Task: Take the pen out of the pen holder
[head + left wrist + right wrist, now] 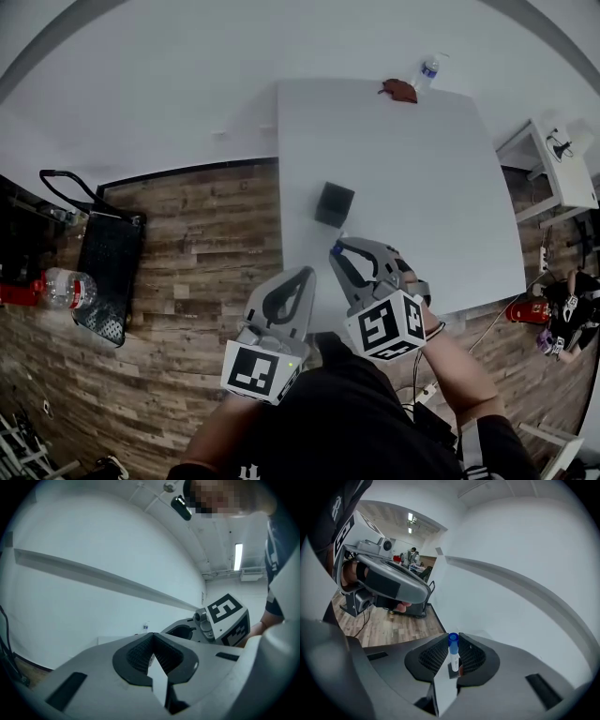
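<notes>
right gripper [452, 654] clamped on pen [453, 640], extraction apparently under way with holder [335, 204] just ahead; left gripper [153, 644] closed, empty; next, draw pen clear, likely onto bench [422, 187].

The pen holder [335, 204] stands on the table [422, 169] near its left edge, and a bottle [427, 71] stands at the far edge. Just before the pen holder is the right gripper [338, 249], with the pen [453, 654] between its jaws. The left gripper [306, 274] is beside it on the left.
</notes>
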